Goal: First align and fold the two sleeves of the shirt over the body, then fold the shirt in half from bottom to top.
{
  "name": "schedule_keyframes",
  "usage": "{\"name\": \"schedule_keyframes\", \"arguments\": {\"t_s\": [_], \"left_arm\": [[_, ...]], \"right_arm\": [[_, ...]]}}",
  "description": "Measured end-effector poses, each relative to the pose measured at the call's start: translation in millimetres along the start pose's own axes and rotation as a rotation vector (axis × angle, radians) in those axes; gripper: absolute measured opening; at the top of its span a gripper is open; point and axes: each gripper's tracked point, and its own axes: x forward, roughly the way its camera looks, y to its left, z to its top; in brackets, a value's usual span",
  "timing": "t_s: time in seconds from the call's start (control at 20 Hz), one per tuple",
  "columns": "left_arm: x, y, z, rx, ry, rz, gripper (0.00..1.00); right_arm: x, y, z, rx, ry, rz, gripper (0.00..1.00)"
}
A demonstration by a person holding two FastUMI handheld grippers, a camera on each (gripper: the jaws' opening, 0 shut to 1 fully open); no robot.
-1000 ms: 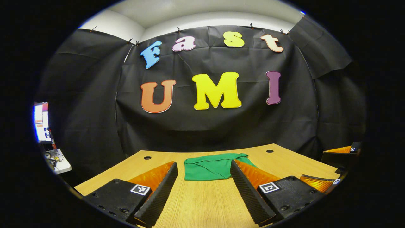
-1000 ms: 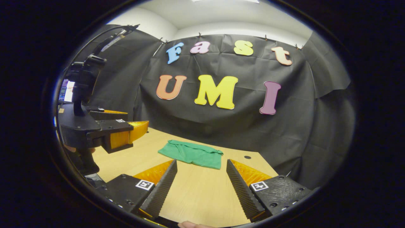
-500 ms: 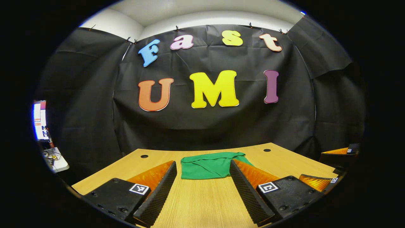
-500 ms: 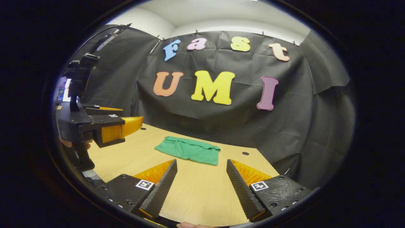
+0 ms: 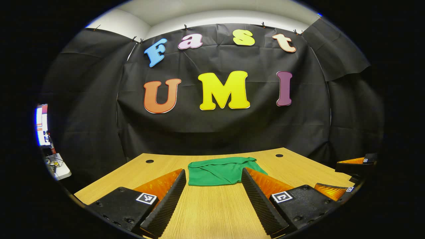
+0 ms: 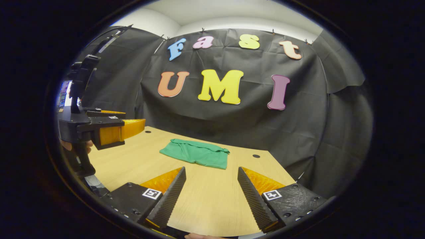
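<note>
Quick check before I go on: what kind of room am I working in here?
Most likely a staged recording booth, not a home: black cloth wall pinned up behind a bare wooden table with cable holes. A lit monitor sits off to the side. The green shirt lies on the table.

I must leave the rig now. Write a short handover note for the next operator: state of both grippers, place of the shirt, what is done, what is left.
Left gripper: open, holding nothing, above the near part of the table, pointing at the shirt.
Right gripper: open, holding nothing, also above the near table edge.
Green shirt: lies at the far middle of the table as a compact folded bundle, apart from both grippers. No sleeve sticks out, and it looks folded in half.
Done: both folds appear finished, judging from the shape.
Left: probably nothing; check only that the edges are aligned, which is hard to tell from here.
</note>
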Motion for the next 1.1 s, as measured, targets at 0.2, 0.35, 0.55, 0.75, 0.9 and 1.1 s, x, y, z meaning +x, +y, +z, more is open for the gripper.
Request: {"name": "schedule_keyframes", "arguments": {"t_s": [0.2,0.35,0.55,0.75,0.9,1.1], "left_arm": [[-1.9,-0.2,2.1,0.030,-0.016,0.015,1.00],[-2.5,-0.7,1.7,0.028,-0.017,0.018,1.00],[-0.7,-3.8,0.7,0.025,-0.011,0.011,1.00],[-0.7,-4.6,1.0,0.030,-0.016,0.010,1.00],[0.6,-4.8,0.6,0.031,-0.014,0.011,1.00],[0.0,-7.1,-1.1,0.031,-0.011,0.006,1.00]], "right_arm": [[2.2,3.0,-5.9,-0.014,0.009,0.006,0.95],[1.7,6.0,-11.2,-0.005,0.020,0.016,0.96],[4.2,3.0,-18.4,-0.003,0.036,0.013,0.96],[8.1,-0.5,-22.3,0.018,0.046,0.002,0.95],[7.6,-2.4,-23.0,0.017,0.048,0.000,0.96],[9.1,-1.0,-24.8,0.012,0.047,0.005,0.96]]}}
